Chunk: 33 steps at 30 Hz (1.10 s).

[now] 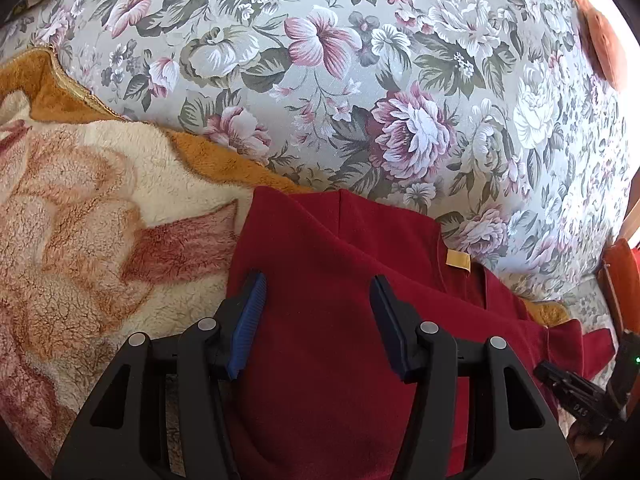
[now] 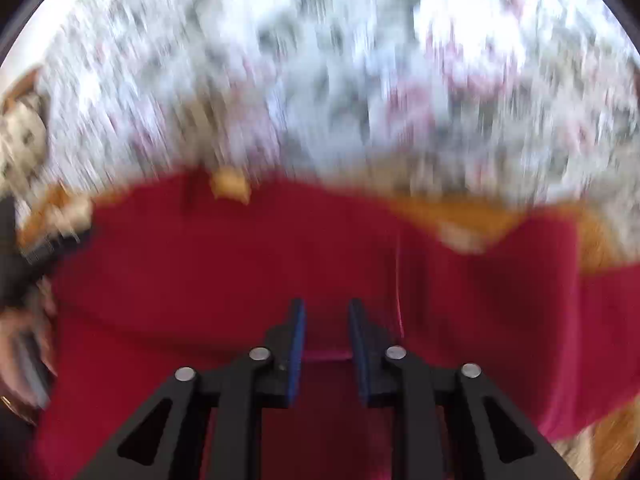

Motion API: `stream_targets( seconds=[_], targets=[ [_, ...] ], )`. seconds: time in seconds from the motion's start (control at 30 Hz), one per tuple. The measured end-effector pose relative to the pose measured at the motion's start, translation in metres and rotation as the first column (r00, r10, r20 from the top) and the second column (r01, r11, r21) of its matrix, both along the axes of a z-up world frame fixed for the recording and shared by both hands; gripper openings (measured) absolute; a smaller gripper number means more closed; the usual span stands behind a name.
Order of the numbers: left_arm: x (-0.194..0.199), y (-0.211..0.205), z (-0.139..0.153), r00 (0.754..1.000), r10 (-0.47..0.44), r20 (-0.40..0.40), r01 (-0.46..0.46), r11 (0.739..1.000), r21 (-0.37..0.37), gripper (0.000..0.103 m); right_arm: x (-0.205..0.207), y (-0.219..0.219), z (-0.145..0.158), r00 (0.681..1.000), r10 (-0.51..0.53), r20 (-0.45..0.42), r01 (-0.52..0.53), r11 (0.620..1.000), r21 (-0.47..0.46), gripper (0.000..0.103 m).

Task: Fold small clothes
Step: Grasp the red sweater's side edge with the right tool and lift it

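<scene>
red garment (image 1: pixel 320 320) | left hand-held gripper (image 1: pixel 318 296) wide open above it | right hand-held gripper (image 2: pixel 326 320) half-open, holding nothing, blurred

Bright daylight, fisheye-bent edges, right wrist view motion-blurred.

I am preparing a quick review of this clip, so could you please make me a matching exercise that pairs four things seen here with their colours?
Things:
1. shirt
2. neck label
3. bedsheet
4. fleece blanket

Colours:
A. grey with pink and white flowers
B. cream with an orange border
C. dark red
D. mustard yellow

Pairs: 1-C, 2-D, 3-A, 4-B
</scene>
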<state>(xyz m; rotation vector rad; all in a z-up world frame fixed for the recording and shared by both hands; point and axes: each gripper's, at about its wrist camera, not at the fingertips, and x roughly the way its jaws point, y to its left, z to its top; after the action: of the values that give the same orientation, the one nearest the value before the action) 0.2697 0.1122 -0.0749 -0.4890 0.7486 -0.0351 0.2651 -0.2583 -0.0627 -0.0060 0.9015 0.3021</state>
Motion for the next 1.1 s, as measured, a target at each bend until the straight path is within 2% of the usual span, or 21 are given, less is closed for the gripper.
stream_targets(
  seconds=[0.03,0.1,0.2,0.27,0.33,0.37,0.4,0.47,0.5,0.53,0.57,0.6,0.67,0.73,0.9,1.1],
  targets=[
    [0.0,0.0,0.0,1.0,0.0,0.0,0.0,1.0,-0.004,0.053,-0.004,-0.002,0.006,1.0,-0.007,0.026,0.007,1.0,0.023,0.021],
    [0.0,0.001,0.0,1.0,0.0,0.001,0.0,1.0,-0.004,0.053,-0.01,-0.013,0.022,0.999,-0.046,0.025,0.045,0.999,0.03,0.021],
    [0.0,0.001,0.0,1.0,0.001,0.002,-0.001,1.0,-0.009,0.053,-0.037,-0.049,0.058,0.983,-0.105,0.148,0.105,0.994,0.007,0.022],
    [-0.001,0.001,0.0,1.0,0.002,0.002,-0.002,1.0,-0.009,0.054,-0.058,-0.092,0.08,0.96,-0.179,0.215,0.188,0.982,-0.02,0.025],
    [-0.001,0.001,0.0,1.0,0.002,0.002,-0.002,1.0,-0.008,0.054,-0.074,-0.144,0.096,0.919,-0.291,0.265,0.306,0.952,-0.016,0.035],
    [0.0,0.001,0.0,1.0,0.002,0.001,-0.002,1.0,-0.007,0.054,-0.081,-0.171,0.103,0.891,-0.347,0.292,0.368,0.93,-0.017,0.041],
    [-0.001,0.001,0.0,1.0,0.002,0.002,-0.002,1.0,-0.007,0.054,-0.09,-0.206,0.108,0.852,-0.417,0.316,0.442,0.897,-0.008,0.051],
    [-0.001,0.001,0.0,1.0,0.002,0.002,-0.002,1.0,-0.006,0.054,-0.093,-0.263,0.108,0.787,-0.552,0.276,0.562,0.826,0.048,0.052],
    [-0.001,0.001,0.0,1.0,0.003,0.002,-0.003,1.0,-0.005,0.054,-0.094,-0.287,0.107,0.764,-0.601,0.237,0.6,0.796,0.084,0.052],
    [-0.001,0.001,0.0,1.0,0.003,0.002,-0.003,1.0,-0.005,0.054,-0.093,-0.301,0.105,0.754,-0.623,0.207,0.616,0.78,0.105,0.052],
    [-0.001,0.0,0.0,1.0,0.003,0.002,-0.003,1.0,-0.005,0.054,-0.088,-0.314,0.097,0.769,-0.62,0.155,0.605,0.785,0.136,0.052],
    [-0.001,0.001,0.0,1.0,0.003,0.002,-0.003,1.0,-0.005,0.054,-0.086,-0.32,0.096,0.788,-0.597,0.147,0.577,0.801,0.162,0.052],
    [0.0,0.001,0.0,1.0,0.003,0.002,-0.003,1.0,-0.005,0.054,-0.079,-0.319,0.096,0.814,-0.556,0.171,0.532,0.83,0.166,0.052],
    [0.0,0.001,0.001,1.0,0.003,0.002,-0.003,1.0,-0.006,0.054,-0.071,-0.318,0.095,0.829,-0.533,0.172,0.508,0.844,0.17,0.052],
    [-0.001,0.001,0.0,1.0,0.003,0.003,-0.003,1.0,-0.006,0.054,-0.052,-0.321,0.089,0.84,-0.511,0.182,0.47,0.853,0.225,0.053],
    [-0.001,0.002,0.001,1.0,0.003,0.003,-0.003,1.0,-0.007,0.054,-0.061,-0.32,0.088,0.867,-0.473,0.159,0.425,0.867,0.26,0.052]
  ],
)
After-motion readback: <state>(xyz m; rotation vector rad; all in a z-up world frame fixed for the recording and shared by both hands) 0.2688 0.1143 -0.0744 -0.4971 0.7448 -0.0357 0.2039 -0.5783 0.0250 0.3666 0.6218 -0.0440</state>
